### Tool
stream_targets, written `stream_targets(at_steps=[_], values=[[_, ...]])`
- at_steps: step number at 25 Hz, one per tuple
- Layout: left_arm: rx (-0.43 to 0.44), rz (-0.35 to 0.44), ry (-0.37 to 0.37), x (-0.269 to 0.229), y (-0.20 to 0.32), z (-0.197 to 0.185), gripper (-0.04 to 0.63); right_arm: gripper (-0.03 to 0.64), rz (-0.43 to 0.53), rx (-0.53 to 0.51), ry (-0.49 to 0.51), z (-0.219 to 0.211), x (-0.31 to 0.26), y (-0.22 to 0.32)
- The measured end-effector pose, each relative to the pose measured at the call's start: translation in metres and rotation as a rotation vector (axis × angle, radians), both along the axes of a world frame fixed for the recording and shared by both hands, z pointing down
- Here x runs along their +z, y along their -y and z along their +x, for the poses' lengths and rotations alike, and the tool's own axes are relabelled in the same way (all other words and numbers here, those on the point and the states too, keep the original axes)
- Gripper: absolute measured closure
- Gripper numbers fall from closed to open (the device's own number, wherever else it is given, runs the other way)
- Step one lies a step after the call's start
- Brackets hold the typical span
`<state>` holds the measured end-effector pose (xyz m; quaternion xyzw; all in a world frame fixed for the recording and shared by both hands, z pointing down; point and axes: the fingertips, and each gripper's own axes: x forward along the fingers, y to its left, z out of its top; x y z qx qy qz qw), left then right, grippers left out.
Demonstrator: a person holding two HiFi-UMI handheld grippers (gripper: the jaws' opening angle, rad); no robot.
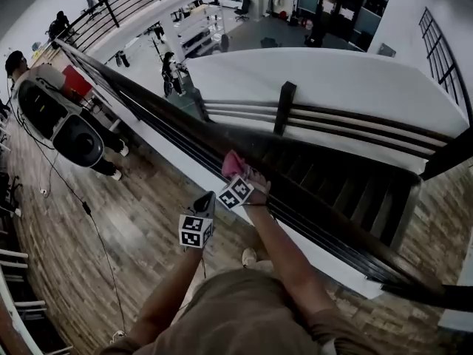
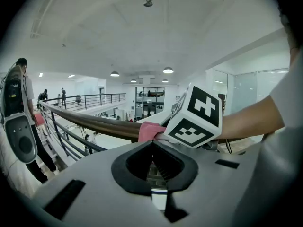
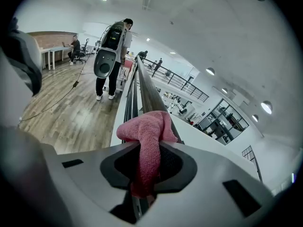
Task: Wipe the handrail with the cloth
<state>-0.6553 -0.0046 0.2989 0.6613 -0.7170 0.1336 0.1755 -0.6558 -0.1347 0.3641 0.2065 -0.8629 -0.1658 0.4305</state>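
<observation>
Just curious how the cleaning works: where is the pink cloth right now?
The pink cloth is pinched in the right claw, resting on top of the dark handrail, near the middle of the head view.

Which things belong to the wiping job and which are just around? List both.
In the job:
pink cloth
handrail
right claw, shut on the pink cloth

Just around:
left claw, shut and empty
standing person beside the rail
desk at the back
</observation>
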Motion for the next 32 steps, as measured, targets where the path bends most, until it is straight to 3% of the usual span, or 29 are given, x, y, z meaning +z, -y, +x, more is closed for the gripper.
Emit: stream_targets(at_steps=[10, 17, 24, 32], values=[[0.084, 0.015, -0.048, 0.004, 0.032, 0.038, 0.578, 0.541, -0.025, 0.045, 0.052, 0.071, 0.001, 0.000], [0.159, -0.003, -0.034, 0.012, 0.046, 0.085, 0.578, 0.541, -0.027, 0.086, 0.069, 0.126, 0.004, -0.001], [0.222, -0.024, -0.006, -0.005, 0.048, 0.183, 0.578, 0.541, -0.054, 0.147, 0.076, 0.240, -0.012, -0.009], [0.284, -0.029, 0.005, -0.011, 0.040, 0.345, 0.578, 0.541, -0.107, 0.215, 0.079, 0.401, -0.009, -0.021]])
